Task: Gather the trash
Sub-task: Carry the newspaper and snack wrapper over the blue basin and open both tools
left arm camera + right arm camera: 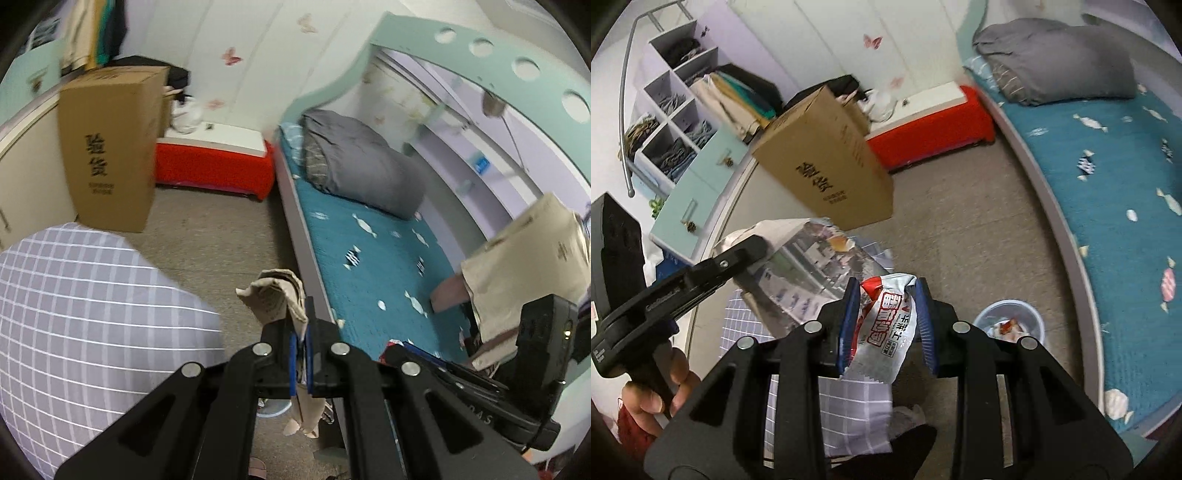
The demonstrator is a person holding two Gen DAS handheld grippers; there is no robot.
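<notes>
Gripper pair is loaded: left gripper (302,328) pinched on crumpled paper (275,295), right gripper (888,325) clamped on snack wrapper (882,332); carry step judged underway, w/ release over bin (1010,321) needed next.

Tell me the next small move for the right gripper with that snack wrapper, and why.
Probably carry the right gripper across and down over the small bin on the floor, then open. Its pads are clamped on the red-and-silver snack wrapper, the bin sits just to its right by the bed and already holds trash, and the wrapper is still well above it.
</notes>
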